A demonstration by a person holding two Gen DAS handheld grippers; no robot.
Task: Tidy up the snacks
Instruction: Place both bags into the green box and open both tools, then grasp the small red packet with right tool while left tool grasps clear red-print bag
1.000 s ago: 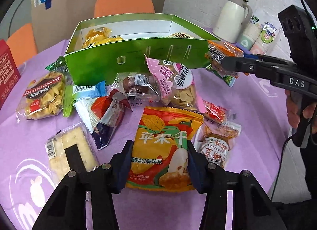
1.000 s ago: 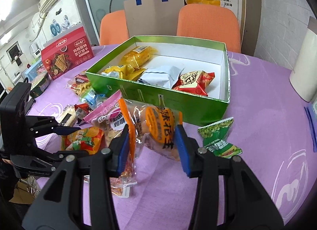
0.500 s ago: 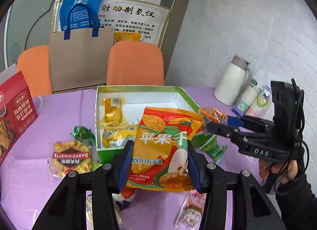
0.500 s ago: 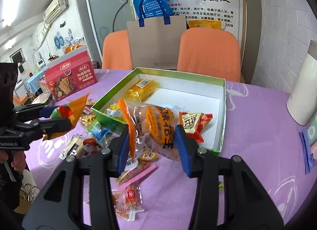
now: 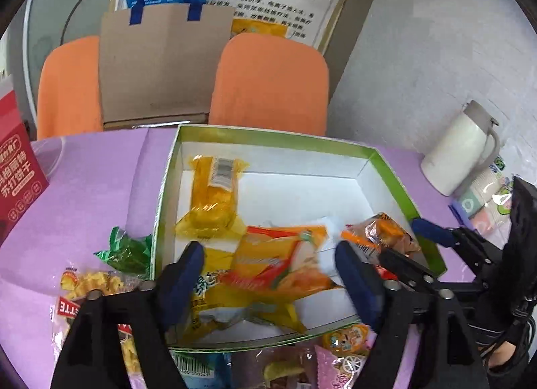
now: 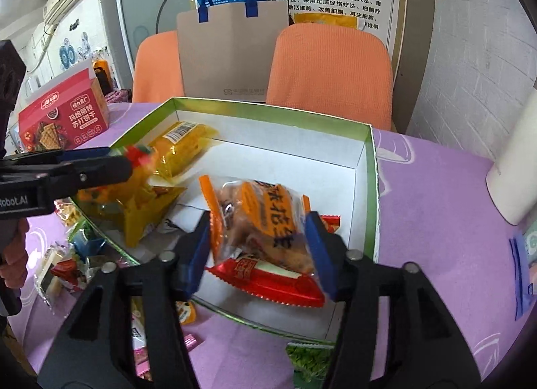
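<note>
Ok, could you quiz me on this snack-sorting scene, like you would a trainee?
1. Multiple choice: what lies between the fingers of the right gripper? A) an orange-and-clear snack packet B) a red cracker box C) a blue bag
2. True or false: the white jug stands outside the green box, on the purple table.
3. Fill in: the two chairs behind the table are ___.

Key:
1. A. The jaws have just been opening, and the packet is between them above the green box.
2. True.
3. Orange.
</note>
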